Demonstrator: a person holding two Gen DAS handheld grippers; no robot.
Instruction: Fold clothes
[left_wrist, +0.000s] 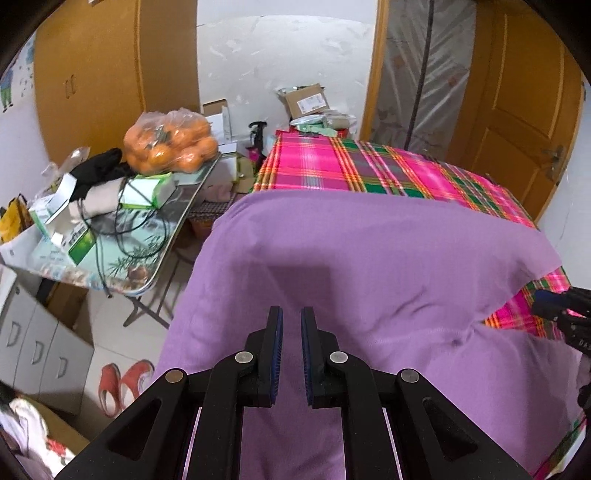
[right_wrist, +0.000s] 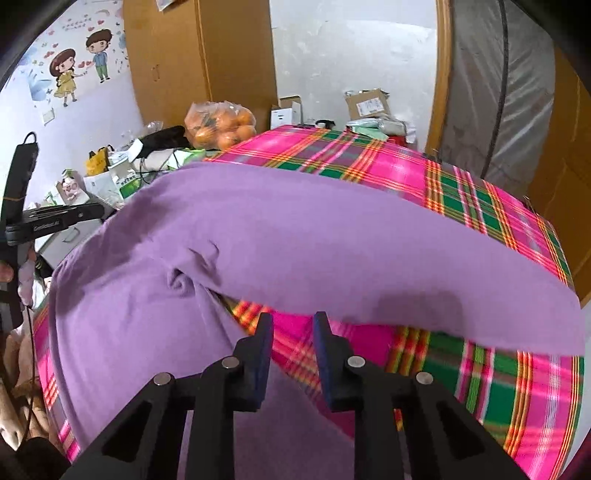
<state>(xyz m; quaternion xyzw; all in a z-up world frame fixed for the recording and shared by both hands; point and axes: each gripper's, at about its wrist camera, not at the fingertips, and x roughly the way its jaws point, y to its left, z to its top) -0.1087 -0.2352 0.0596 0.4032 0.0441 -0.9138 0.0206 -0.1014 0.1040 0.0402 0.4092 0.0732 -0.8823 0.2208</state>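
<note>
purple garment (left_wrist: 369, 258): spread across centre frame in both views, over a pink-and-green plaid cloth (left_wrist: 369, 166) covering the work surface; left side draped off the surface edge toward the floor in the left wrist view, probably because wider than the surface there. upper band lying smooth and broad; a puckered knot of fabric (right_wrist: 181, 280) at centre left of the right wrist view, where a lower panel meets the band. plaid showing through below the band at lower centre and lower right of that view. laid flat enough to suit either a spread-out stage or a partly folded one; not settled here.

left gripper (left_wrist: 291, 321): lower centre of its own view, over the purple fabric, fingers parted by a narrow gap, nothing between them; seen also at left edge of the right wrist view.

right gripper (right_wrist: 293, 325): lower centre of its view, fingers released and apart, empty, poised at the lower edge of the band, likely placed for taking that edge.

bag of oranges (left_wrist: 171, 146): upper left, on a cluttered side table (left_wrist: 173, 225), well apart from the garment.

red slippers (left_wrist: 125, 380): lower left, on the floor.
</note>
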